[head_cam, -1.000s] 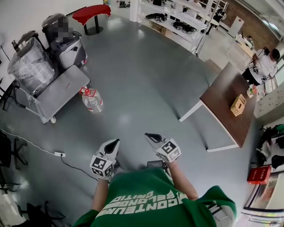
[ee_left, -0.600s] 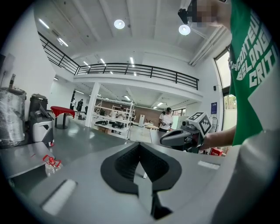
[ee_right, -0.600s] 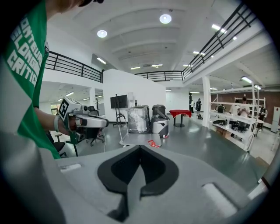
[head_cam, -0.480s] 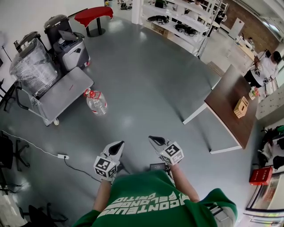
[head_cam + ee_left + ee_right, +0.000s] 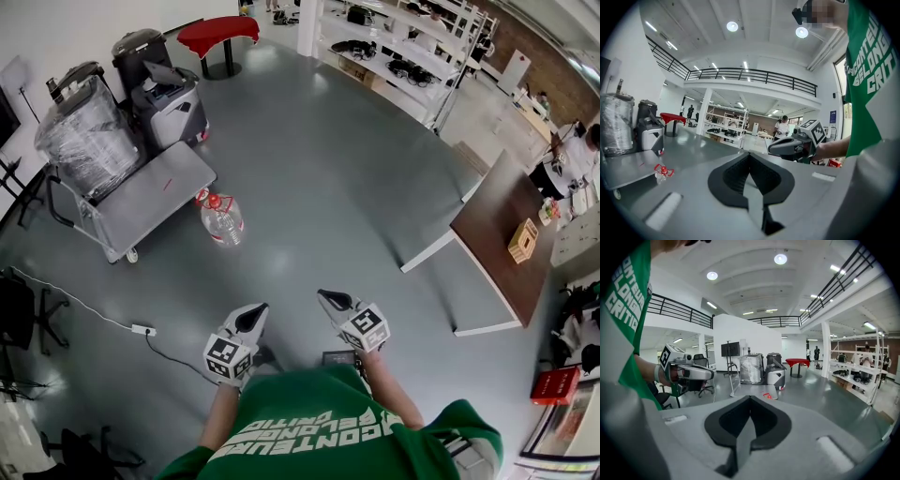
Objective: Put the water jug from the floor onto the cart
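**Kid:** Where is the water jug (image 5: 222, 220)?

**Onlooker:** It stands upright on the grey floor (image 5: 309, 187), just beside a corner of the cart (image 5: 150, 197). It is clear, with a red cap and a red handle on top.

**Kid:** Is it touching the cart?

**Onlooker:** I cannot tell from here. It is very near the edge, but it sits on the floor and not on the flat grey deck.

**Kid:** What about the claws?

**Onlooker:** A person in a green shirt (image 5: 319, 431) holds one in each hand, low in front of the body. The left gripper (image 5: 255, 314) has its two jaws pressed tight together, with nothing between them. The right gripper (image 5: 333, 302) is the same: closed and holding nothing. Both point out over the floor, and both are well apart from the jug.

**Kid:** What is behind the cart?

**Onlooker:** A big bundle wrapped in shiny plastic (image 5: 86, 145) is just behind it. Next to that is a grey machine (image 5: 173, 108), and farther back a small red table (image 5: 217, 30).

**Kid:** Anything else on the floor?

**Onlooker:** A white power strip (image 5: 142, 329) lies to the left of the left gripper, with a cable running off it. On the right is a long brown table (image 5: 497, 225) with a little wooden crate (image 5: 522, 241) on top.
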{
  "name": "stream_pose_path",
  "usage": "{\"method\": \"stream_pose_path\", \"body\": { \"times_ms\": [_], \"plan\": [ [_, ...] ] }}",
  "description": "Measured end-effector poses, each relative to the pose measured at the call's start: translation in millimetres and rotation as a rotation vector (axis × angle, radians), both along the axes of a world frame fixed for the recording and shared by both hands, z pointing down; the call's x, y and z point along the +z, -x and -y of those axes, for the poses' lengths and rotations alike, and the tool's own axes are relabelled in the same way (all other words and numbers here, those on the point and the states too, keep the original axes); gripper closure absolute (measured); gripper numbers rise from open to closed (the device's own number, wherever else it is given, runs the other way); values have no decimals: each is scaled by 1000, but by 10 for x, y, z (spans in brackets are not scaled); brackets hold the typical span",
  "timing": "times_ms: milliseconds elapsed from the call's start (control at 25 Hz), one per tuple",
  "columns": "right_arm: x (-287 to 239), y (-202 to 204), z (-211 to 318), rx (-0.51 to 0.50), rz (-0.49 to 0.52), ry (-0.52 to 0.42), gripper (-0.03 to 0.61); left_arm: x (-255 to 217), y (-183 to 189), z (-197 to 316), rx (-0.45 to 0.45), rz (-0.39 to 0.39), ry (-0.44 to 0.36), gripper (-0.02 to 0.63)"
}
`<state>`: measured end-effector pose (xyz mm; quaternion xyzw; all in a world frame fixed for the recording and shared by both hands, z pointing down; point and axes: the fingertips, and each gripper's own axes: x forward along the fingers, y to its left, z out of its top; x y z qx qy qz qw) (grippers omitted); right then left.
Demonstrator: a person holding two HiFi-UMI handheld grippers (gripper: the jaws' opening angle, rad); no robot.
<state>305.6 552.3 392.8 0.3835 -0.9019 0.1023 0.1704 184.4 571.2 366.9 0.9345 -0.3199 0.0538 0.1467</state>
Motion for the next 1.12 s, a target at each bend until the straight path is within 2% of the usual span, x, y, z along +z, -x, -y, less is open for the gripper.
{"method": "stream_pose_path", "body": {
  "times_ms": [680,1120],
  "plan": [
    [-17,714,228,-18,-23,-9,589,37,745,194,-29,-15,3,606],
    [10,1000,116,-39,-47,-8,589,83,855,170,14,-39,14,606]
  ]
}}
